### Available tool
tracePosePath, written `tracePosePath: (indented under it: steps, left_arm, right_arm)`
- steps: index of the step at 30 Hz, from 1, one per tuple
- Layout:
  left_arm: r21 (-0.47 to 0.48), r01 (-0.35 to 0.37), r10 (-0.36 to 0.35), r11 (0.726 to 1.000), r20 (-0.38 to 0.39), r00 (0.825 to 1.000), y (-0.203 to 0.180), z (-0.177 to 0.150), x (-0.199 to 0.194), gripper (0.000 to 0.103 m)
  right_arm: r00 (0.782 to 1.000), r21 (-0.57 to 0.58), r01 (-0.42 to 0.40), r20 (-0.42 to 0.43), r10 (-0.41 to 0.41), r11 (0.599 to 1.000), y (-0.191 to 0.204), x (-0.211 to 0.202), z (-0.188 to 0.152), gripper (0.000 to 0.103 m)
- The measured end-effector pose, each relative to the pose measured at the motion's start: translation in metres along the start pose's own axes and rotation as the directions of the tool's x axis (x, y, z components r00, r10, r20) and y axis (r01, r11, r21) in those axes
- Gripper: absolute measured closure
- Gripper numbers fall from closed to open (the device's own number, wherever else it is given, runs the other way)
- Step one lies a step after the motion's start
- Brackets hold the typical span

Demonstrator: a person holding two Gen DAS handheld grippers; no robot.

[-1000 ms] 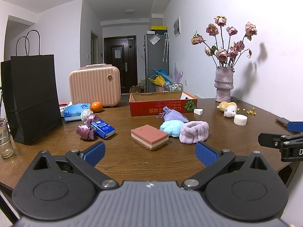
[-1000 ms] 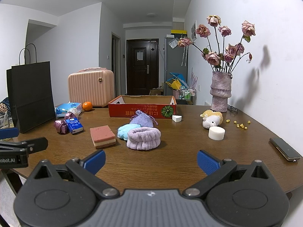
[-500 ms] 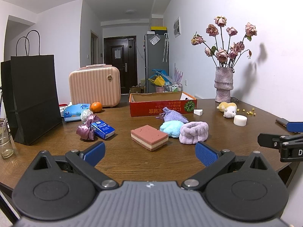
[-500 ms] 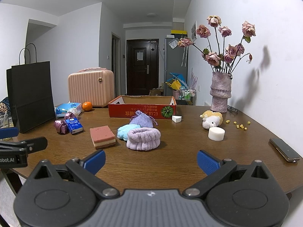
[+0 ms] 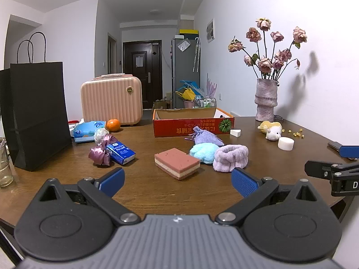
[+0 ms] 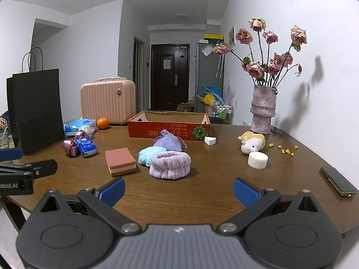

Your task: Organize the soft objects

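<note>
On the brown table lie a pink layered sponge [image 5: 177,166] [image 6: 120,161], a light blue fluffy cloth [image 5: 203,152] [image 6: 149,154], a lilac plush headband [image 5: 231,158] [image 6: 169,165] and a lilac drawstring pouch [image 5: 205,137] [image 6: 168,142]. A purple satin scrunchie [image 5: 100,154] [image 6: 70,147] lies left, a small plush toy [image 5: 272,130] [image 6: 252,143] right. Behind them stands an open red cardboard box [image 5: 193,127] [image 6: 168,128]. My left gripper [image 5: 177,182] and right gripper [image 6: 178,189] hover open near the table's front edge, both empty.
A black paper bag [image 5: 37,114] and a pink case [image 5: 111,102] stand at the left and back. A vase of dried roses [image 6: 263,109] is at the back right. A white cylinder [image 6: 258,160], a blue tissue pack [image 5: 120,153], an orange [image 5: 113,124] and a phone [image 6: 337,180] also lie about.
</note>
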State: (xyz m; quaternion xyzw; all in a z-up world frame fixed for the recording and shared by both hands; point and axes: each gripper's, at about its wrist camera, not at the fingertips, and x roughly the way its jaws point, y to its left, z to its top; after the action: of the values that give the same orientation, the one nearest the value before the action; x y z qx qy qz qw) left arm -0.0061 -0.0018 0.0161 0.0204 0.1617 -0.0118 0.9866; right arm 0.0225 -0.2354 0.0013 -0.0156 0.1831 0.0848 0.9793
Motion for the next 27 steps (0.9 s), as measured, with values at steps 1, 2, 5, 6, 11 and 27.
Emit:
tracePosePath:
  steps: [1, 2, 5, 6, 11, 27]
  left_arm:
    - [-0.001, 0.001, -0.001, 1.0, -0.003, 1.0, 0.0, 0.001, 0.002, 0.0]
    - [-0.002, 0.002, -0.002, 1.0, -0.006, 1.0, 0.001, 0.001, 0.003, 0.0]
    - [-0.008, 0.007, -0.007, 1.0, -0.018, 1.0, 0.002, 0.001, 0.021, 0.0]
    - [-0.007, 0.008, -0.008, 1.0, -0.02, 1.0, 0.002, 0.002, 0.023, 0.0]
    - [-0.012, 0.01, -0.011, 1.0, -0.03, 0.999, 0.001, 0.006, 0.036, 0.0]
    - [-0.022, 0.023, -0.025, 0.999, -0.069, 0.997, 0.004, 0.012, 0.073, 0.0]
  right_arm:
    - [1.0, 0.001, -0.001, -0.001, 0.001, 1.0, 0.0, 0.002, 0.001, 0.0]
    - [1.0, 0.001, -0.001, -0.002, 0.001, 1.0, -0.001, 0.003, 0.001, 0.0]
    - [1.0, 0.003, 0.001, -0.009, -0.001, 1.0, -0.001, 0.009, 0.002, 0.0]
    - [1.0, 0.004, 0.002, -0.009, -0.001, 1.0, -0.001, 0.011, 0.003, 0.0]
    - [1.0, 0.008, 0.001, -0.018, -0.001, 1.0, -0.003, 0.02, 0.005, 0.0]
    - [0.998, 0.019, 0.006, -0.056, -0.005, 1.0, -0.01, 0.054, 0.014, 0.0]
